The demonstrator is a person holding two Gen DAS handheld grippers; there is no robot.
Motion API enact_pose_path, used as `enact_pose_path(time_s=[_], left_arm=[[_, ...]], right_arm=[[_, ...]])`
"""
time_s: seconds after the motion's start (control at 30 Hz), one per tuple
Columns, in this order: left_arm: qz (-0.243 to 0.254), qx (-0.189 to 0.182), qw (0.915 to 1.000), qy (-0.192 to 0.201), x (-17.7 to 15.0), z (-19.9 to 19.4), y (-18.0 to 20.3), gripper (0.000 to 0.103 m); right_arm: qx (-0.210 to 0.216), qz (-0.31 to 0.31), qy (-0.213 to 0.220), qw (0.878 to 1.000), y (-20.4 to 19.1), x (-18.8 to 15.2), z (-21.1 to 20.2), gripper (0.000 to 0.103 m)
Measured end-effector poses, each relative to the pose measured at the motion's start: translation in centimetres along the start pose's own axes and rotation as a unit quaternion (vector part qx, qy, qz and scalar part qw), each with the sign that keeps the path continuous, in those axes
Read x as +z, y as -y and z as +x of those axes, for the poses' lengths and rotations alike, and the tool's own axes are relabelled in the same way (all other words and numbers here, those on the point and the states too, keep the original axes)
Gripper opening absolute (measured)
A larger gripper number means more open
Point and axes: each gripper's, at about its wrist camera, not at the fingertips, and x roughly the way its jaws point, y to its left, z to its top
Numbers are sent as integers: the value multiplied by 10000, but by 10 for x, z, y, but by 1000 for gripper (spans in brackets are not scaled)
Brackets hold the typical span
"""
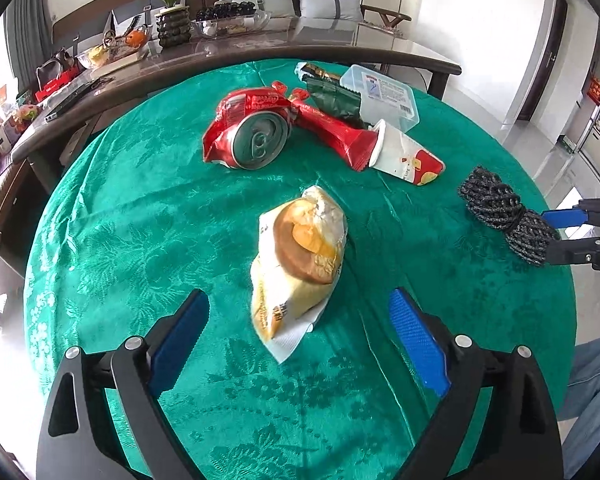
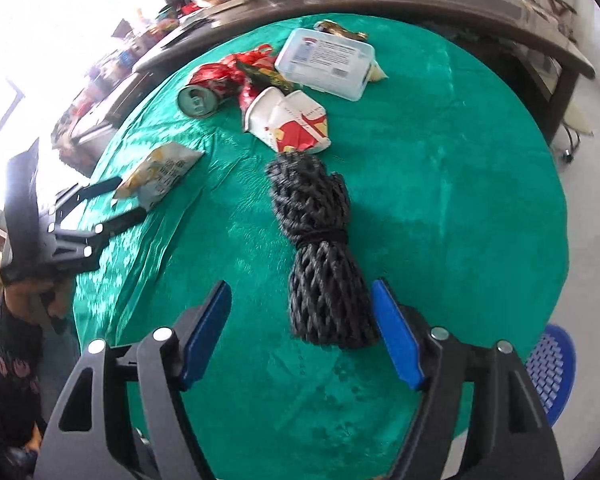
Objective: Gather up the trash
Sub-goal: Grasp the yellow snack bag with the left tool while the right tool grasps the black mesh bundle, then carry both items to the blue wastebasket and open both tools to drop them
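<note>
While every item remains on the green tablecloth [image 1: 140, 208], collection is judged barely begun: the left gripper [image 1: 300, 340] hangs with jaws spread wide and empty, the packaged bun [image 1: 300, 256] lying between and just beyond its fingertips, unpinched. Further right across the far side lie the crushed red can [image 1: 256, 136], red wrapper [image 1: 332, 132], paper cup [image 1: 404, 156] and clear plastic box [image 1: 384, 94], clustered and touching. At the right, the right gripper [image 2: 302, 334] stands with jaws apart around the black rope bundle [image 2: 320, 248], one pad close beside it, no squeeze evident; a blue basket [image 2: 552, 372] shows beyond the table edge, its role uncertain.
</note>
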Motion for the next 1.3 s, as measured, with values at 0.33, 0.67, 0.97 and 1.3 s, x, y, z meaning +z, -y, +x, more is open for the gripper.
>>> enact_pose_path(time_s=[0.33, 0.67, 0.97, 1.3], left_arm=[[132, -67, 9998, 142, 23, 9, 5, 91], [136, -24, 9999, -103, 19, 22, 5, 35], [-198, -587, 9979, 188, 16, -1, 6, 25], [136, -1375, 9898, 332, 26, -17, 104, 24]], right_arm=[[-558, -785, -188, 9952, -19, 26, 25, 73], [-656, -508, -315, 9961, -13, 29, 36, 30], [-152, 73, 235, 9996, 12, 0, -9, 30], [-193, 976, 726, 9924, 80, -43, -63, 30]])
